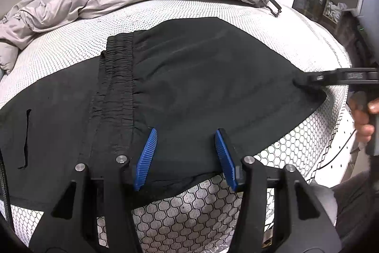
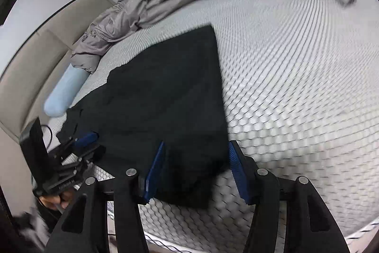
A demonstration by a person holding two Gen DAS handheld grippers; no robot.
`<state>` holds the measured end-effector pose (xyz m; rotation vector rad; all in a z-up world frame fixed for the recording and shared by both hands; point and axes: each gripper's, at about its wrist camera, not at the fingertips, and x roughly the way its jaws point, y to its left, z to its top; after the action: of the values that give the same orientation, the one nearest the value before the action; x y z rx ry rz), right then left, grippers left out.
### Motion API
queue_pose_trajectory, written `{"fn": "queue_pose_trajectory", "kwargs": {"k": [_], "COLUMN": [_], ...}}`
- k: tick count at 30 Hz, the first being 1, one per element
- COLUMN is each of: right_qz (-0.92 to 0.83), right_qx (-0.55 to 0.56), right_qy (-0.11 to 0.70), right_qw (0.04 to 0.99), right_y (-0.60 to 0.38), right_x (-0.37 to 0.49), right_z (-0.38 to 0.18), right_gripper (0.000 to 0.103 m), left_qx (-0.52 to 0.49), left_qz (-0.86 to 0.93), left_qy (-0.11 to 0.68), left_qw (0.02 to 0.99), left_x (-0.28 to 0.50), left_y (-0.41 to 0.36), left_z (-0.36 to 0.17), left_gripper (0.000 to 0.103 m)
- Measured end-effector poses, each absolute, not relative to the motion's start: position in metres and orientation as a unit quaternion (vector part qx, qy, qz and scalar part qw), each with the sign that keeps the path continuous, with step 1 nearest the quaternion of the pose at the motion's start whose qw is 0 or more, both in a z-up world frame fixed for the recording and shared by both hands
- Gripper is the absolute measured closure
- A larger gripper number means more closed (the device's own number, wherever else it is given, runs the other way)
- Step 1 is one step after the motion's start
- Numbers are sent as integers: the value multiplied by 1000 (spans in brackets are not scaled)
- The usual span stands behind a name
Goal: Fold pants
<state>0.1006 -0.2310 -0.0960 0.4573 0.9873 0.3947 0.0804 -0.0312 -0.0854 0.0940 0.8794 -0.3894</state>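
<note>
pants (image 1: 189, 77): black, flat on mattress (image 1: 213, 8), centre of left view; folded once, waistband (image 1: 118, 77) running top to bottom left of centre
long axis: left-right across left view, folded end at right edge
left gripper (image 1: 186, 153): jaws parted, blue pads astride near hem at bottom centre; pads not seen pressing cloth, so released
right gripper (image 2: 196, 170): jaws apart, over near right corner of pants, bottom centre of right view; nothing pinched, view blurred
right gripper in left view: at right edge, tip touching or just over the pants' corner, cannot tell which
left gripper in right view: lower left, at the pants' other end
nearer hand: both at near edge, one per end
next (judged): pinch both near corners, carry fold along long axis
clutter: grey jacket (image 1: 78, 1) top left, well apart from pants
</note>
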Motion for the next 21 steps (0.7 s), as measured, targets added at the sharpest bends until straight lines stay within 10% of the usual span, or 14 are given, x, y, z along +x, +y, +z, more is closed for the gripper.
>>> {"fn": "queue_pose_trajectory", "kwargs": {"k": [2, 4, 7, 15, 21], "right_qz": [176, 170, 168, 154, 175], "right_qx": [246, 276, 274, 211, 247], "right_qy": [464, 451, 432, 485, 459], "right_qw": [833, 832, 843, 834, 835], "right_y": [-227, -226, -228, -231, -239], "right_x": [107, 112, 103, 125, 108], "right_z": [-107, -106, -93, -108, -88], "right_gripper": [49, 78, 93, 92, 71], "left_qx": [41, 36, 24, -10, -37], "left_qz": [-185, -180, -171, -152, -78], "left_qy": [423, 423, 425, 428, 400], "left_qw": [886, 887, 889, 891, 912], "left_x": [80, 80, 81, 72, 63], "left_y": [-30, -29, -29, -20, 2], "left_z": [-86, -86, -85, -76, -67], "left_gripper": [55, 55, 55, 55, 55]}}
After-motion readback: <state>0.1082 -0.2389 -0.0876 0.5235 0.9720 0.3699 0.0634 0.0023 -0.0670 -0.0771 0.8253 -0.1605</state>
